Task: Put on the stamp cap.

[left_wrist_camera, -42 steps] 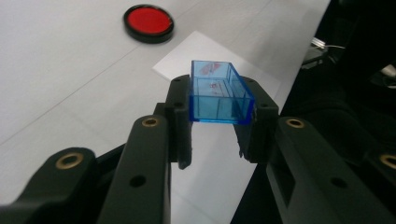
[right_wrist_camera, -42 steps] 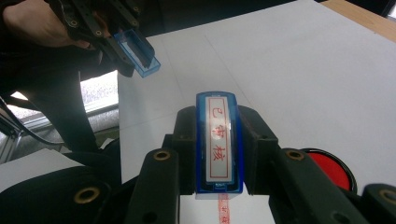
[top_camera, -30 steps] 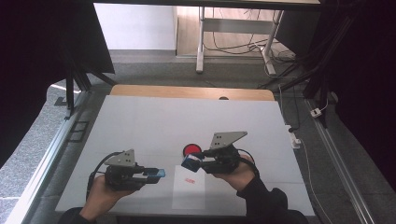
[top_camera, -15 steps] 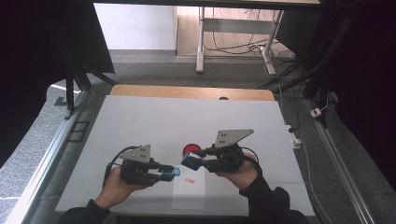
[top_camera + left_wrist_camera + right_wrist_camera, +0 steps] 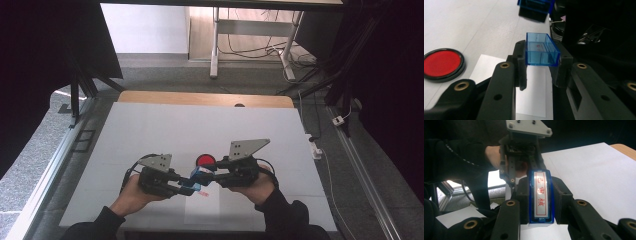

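High view: above the near middle of the white desk (image 5: 150, 125), the left claw (image 5: 186, 188) and right claw (image 5: 204, 176) meet tip to tip; joining looks barely begun.

Left gripper view: jaws clamp a clear blue cap (image 5: 541, 50), hollow and open-ended.

Right gripper view: jaws clamp a blue stamp (image 5: 541, 195) bearing 3 red characters.

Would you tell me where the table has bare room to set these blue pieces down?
The white mat lies bare from the red disc to the wooden edge. It is crowded beside the disc, where both grippers meet.
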A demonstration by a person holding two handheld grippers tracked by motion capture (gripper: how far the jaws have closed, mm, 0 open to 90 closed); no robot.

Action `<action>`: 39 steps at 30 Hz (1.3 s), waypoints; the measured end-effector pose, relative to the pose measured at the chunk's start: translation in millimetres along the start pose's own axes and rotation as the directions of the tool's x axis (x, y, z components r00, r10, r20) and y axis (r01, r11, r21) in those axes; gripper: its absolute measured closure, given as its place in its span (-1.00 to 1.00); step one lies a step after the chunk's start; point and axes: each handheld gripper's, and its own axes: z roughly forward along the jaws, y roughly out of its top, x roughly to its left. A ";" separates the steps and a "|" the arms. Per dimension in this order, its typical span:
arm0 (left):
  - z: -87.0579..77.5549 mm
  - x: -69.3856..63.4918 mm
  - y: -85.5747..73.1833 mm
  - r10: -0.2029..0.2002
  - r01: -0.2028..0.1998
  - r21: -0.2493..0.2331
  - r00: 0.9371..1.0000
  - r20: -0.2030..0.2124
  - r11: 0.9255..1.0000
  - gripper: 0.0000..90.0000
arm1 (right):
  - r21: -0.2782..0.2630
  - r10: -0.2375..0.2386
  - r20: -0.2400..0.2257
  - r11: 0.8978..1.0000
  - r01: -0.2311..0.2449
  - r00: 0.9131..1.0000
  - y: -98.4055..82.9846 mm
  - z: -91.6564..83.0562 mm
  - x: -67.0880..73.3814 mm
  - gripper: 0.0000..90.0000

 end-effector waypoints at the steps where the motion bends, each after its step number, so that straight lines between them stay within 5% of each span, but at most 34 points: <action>1: 1.0 0.5 0.5 0.003 -0.003 -0.001 1.000 0.006 1.000 0.53 | 0.000 -0.001 -0.006 1.000 0.001 1.000 0.1 0.8 0.8 0.58; 26: 4.0 0.7 0.8 0.070 -0.067 -0.045 0.994 0.080 0.997 0.54 | 0.035 -0.035 -0.078 0.999 0.038 0.996 -1.1 10.5 7.5 0.58; 39: 1.7 -2.7 1.6 0.119 -0.114 -0.063 0.990 0.071 0.991 0.55 | 0.000 0.016 -0.120 1.000 -0.016 0.993 -4.7 10.4 2.8 0.58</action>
